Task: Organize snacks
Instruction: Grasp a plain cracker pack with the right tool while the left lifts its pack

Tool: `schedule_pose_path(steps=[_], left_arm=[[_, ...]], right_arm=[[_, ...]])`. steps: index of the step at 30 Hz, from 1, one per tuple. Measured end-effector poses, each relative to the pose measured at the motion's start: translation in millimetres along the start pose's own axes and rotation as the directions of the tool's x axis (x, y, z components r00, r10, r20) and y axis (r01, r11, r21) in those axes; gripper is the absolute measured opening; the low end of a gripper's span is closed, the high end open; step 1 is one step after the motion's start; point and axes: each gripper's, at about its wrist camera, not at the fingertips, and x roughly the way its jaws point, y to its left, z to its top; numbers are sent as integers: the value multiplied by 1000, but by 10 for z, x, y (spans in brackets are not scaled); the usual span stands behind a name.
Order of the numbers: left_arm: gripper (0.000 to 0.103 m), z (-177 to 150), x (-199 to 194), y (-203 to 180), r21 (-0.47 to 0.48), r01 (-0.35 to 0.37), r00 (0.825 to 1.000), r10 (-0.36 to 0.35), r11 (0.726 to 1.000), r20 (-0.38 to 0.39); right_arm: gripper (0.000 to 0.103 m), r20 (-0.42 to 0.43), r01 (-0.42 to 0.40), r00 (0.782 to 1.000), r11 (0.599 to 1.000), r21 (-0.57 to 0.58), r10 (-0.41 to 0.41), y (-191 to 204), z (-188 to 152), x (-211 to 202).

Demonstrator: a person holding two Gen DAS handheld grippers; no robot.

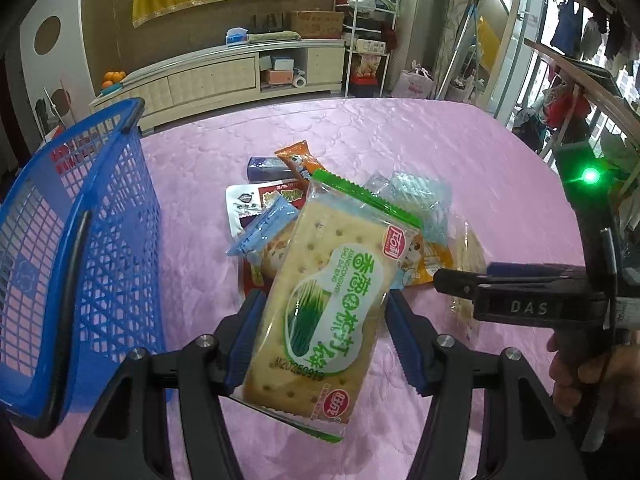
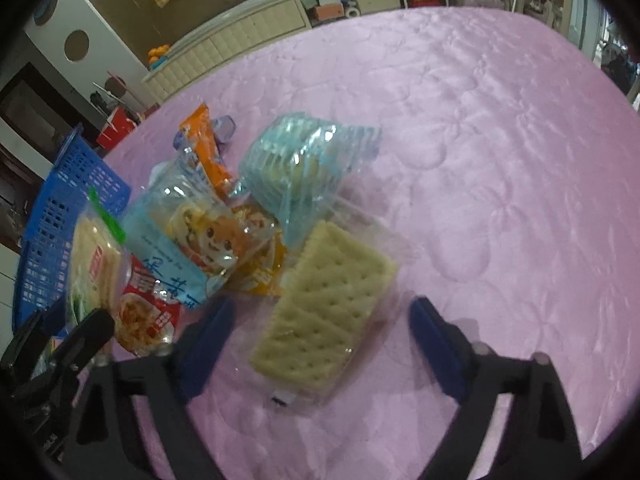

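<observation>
My left gripper (image 1: 322, 316) is shut on a green-labelled cracker pack (image 1: 320, 296) and holds it above the snack pile. The blue mesh basket (image 1: 80, 248) stands just to its left. My right gripper (image 2: 320, 320) is open, its blue pads on either side of a clear-wrapped cracker pack (image 2: 326, 312) lying on the pink cloth, not touching it. In the right wrist view the left gripper's pack (image 2: 94, 264) shows at the left, in front of the basket (image 2: 68, 208). The right gripper also shows in the left wrist view (image 1: 460, 280), over the pile's right side.
The pile holds a light blue snack bag (image 2: 192, 240), an orange bag (image 2: 204, 148), a pale blue wafer pack (image 2: 304, 160), a red noodle pack (image 2: 148, 312) and a purple bar (image 1: 266, 168). The pink tablecloth (image 2: 500, 160) stretches to the right. A cabinet stands behind the table.
</observation>
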Motion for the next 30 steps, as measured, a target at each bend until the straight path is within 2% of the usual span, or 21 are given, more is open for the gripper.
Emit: schedule_pose_path(steps=[3, 5, 8, 18, 24, 30], left_arm=[[58, -3, 12, 22, -4, -1, 1000, 1, 1000, 0], [58, -6, -9, 39, -17, 2, 1000, -2, 1000, 1], [58, -47, -124, 30, -30, 7, 1000, -7, 1000, 11], [58, -17, -704, 4, -36, -4, 994, 8, 999, 112], [58, -7, -1132, 92, -45, -17, 983, 25, 999, 179], [58, 42, -1498, 308, -68, -42, 970, 57, 997, 235]], right_arm=[[71, 3, 17, 1000, 998, -53, -16, 65, -19, 2], [61, 9, 14, 1000, 998, -68, -14, 72, -45, -23], [56, 27, -6, 1000, 996, -85, 8, 68, -98, -135], [56, 124, -35, 991, 985, -168, 56, 346, -256, -753], [56, 189, -40, 978, 969, -244, 88, 605, -245, -1139], [56, 246, -69, 957, 945, -321, 154, 988, -152, -1460]])
